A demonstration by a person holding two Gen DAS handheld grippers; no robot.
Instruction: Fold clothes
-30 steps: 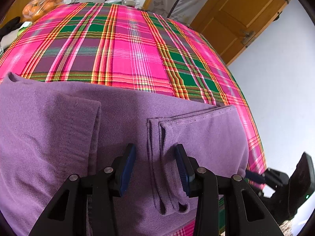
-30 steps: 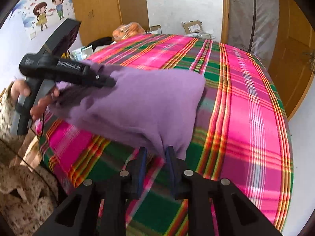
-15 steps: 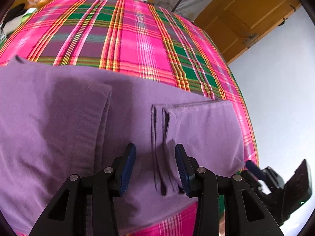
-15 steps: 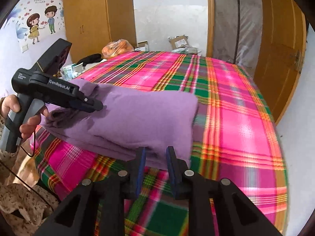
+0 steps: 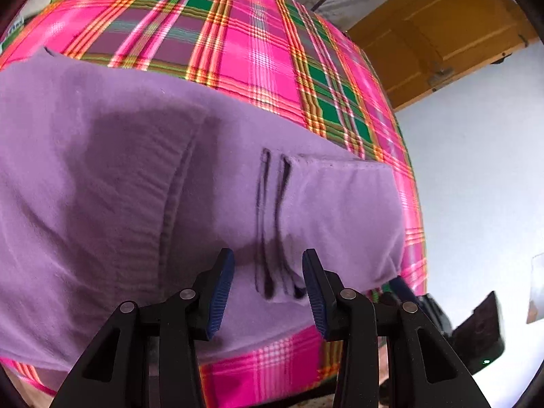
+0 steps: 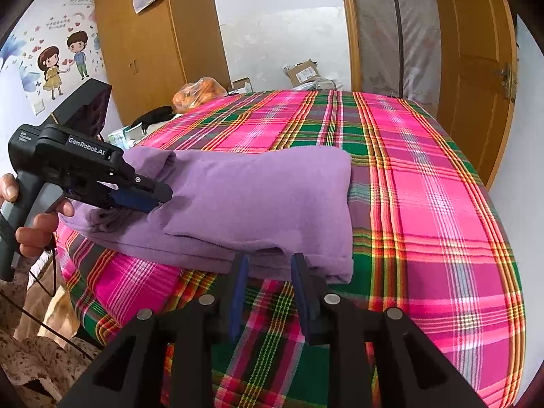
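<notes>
Garment (image 6: 258, 200), a purple fleece piece folded into a thick stack, lies on the near-left part of the surface (image 6: 425, 204), which is covered in a pink and green plaid cloth. A second ago its near edge hung lifted from the right tongs (image 6: 268, 272); now that edge rests flat on the plaid, and the stack looks lower and squarer. The right tongs, then pinched on the fabric's corner, now stand released, pads apart, just short of the near hem and not clearly touching it. The left tongs (image 5: 268, 282) sat parted over the folded sleeve edges before and are parted the same way now, closer in, with two dark fold lines running between the pads; from the right wrist view the left tongs (image 6: 142, 200) sit at the garment's left end, and whether the pads touch cloth there I cannot tell.

The stack's right edge is a straight fold; right of it and beyond it the plaid lies open to the far rim. The near hem sits close to the surface's near rim, with a narrow plaid strip between. At the left end the fabric reaches the rim beside a hand (image 6: 37, 224) on the left handle. At the far-left rim sit a bag of oranges (image 6: 199, 93) and some boxes (image 6: 302, 73).
</notes>
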